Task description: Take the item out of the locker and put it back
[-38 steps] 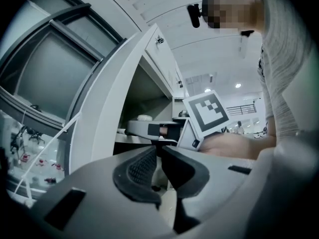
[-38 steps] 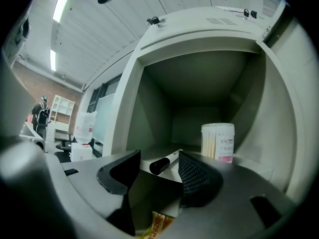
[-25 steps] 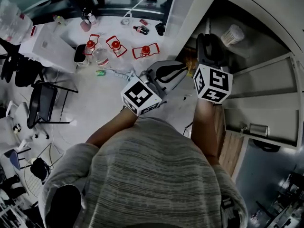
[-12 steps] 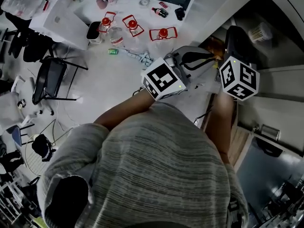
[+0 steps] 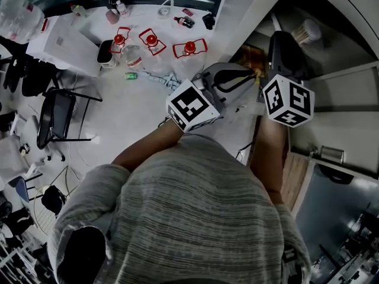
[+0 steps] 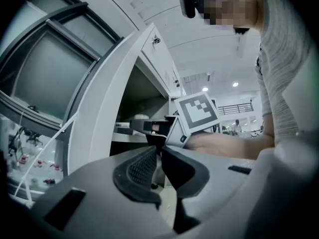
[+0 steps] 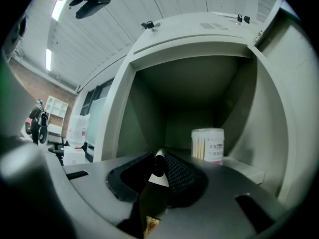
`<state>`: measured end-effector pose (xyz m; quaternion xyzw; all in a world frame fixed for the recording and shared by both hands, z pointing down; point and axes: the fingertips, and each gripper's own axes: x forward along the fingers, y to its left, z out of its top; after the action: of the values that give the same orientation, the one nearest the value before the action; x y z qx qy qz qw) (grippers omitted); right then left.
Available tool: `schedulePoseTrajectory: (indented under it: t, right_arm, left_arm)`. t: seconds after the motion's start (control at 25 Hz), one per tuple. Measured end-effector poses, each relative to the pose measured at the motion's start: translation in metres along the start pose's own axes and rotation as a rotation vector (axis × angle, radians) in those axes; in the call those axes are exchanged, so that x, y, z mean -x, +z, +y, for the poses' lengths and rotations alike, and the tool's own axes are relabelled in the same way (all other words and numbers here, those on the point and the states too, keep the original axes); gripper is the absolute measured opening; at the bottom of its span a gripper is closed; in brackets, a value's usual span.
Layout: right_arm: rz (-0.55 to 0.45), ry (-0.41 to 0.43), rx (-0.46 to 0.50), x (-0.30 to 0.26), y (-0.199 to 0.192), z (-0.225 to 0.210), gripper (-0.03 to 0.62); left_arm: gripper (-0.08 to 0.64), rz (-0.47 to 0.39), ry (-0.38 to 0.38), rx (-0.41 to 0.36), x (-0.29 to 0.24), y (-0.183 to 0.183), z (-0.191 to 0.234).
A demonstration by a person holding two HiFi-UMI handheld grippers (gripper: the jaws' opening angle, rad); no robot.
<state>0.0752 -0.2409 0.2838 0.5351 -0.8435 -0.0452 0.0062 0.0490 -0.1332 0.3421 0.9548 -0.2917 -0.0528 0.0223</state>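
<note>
Lower centre, the right gripper (image 7: pixel 159 157), jaws just closing, clamps a dark bottle (image 7: pixel 151 195) facing the locker (image 7: pixel 144 113); left gripper (image 6: pixel 160 158) clenched, empty.

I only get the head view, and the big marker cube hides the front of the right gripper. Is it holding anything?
Observer: Yes. The right gripper view shows the right gripper has just been closing its jaws, and a small dark bottle sits between them.
Operator: What's the round thing on the shelf?
Observer: A tub of cotton swabs. It stands upright on the right side of the locker compartment, apart from the bottle.
Operator: And the other one?
Observer: The left gripper view shows the left gripper with its jaws drawn together and nothing between them.
</note>
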Motion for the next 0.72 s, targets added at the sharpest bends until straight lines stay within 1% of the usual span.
schedulePoseTrajectory:
  t: [0.16,0.36,0.56,0.72]
  right_arm:
    - [-0.042,-0.002,-0.008,0.008,0.013,-0.004,0.083]
    - [-0.114,-0.011,-0.011,0.025,0.038,-0.012,0.083]
    - [-0.184,-0.021,0.015,0.047,0.064,-0.014,0.083]
    - [-0.213,-0.026,0.026,0.057,0.075,-0.015,0.083]
  left_arm:
    - [0.037,-0.008,-0.005,0.0,-0.003,0.0,-0.004]
    - [0.037,-0.001,-0.01,-0.002,-0.01,-0.002,-0.006]
    - [0.037,0.006,-0.011,0.004,-0.014,-0.004,-0.006]
    - [0.037,0.004,-0.015,0.007,-0.019,-0.004,-0.007]
